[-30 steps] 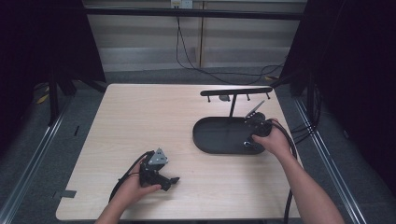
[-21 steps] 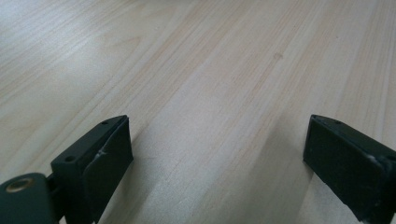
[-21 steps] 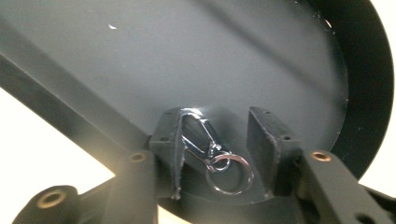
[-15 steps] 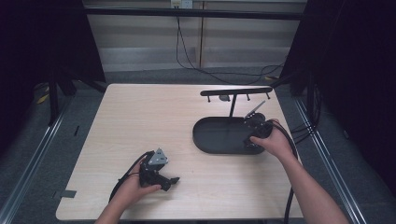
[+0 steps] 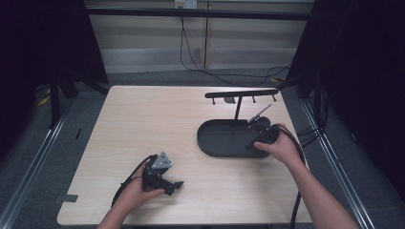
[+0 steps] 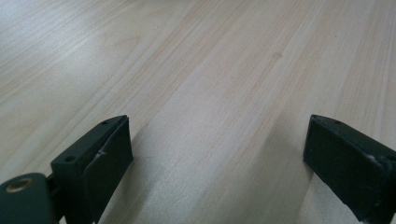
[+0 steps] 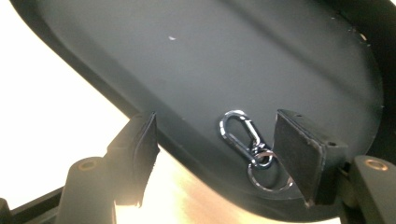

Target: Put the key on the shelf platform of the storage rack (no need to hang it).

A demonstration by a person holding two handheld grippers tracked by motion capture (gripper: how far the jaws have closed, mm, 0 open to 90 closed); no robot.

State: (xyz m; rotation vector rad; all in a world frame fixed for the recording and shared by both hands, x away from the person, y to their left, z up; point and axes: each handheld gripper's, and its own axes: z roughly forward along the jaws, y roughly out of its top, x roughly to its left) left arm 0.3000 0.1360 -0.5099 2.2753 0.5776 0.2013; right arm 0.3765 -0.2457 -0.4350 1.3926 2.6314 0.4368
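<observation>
A silver snap clasp (image 7: 240,135) with a key ring (image 7: 268,175) lies flat near the rim inside a black oval tray (image 7: 233,56). My right gripper (image 7: 215,121) is open just above it, one jaw over the tray's edge and the other close beside the clasp and ring. In the high view this gripper (image 5: 255,138) sits at the right end of the tray (image 5: 219,138). My left gripper (image 5: 174,185) rests low at the table's front left. It is open (image 6: 217,126), with bare wood between its jaws.
A thin post rises from the tray to a black crossbar (image 5: 241,94) with small pegs, just behind my right gripper. The light wooden table (image 5: 143,124) has dark drop-offs on all sides. Cables (image 5: 298,143) trail from the right gripper off the right edge.
My right gripper has shifted slightly nearer and lower over the tray's right end. The left gripper has barely moved.
</observation>
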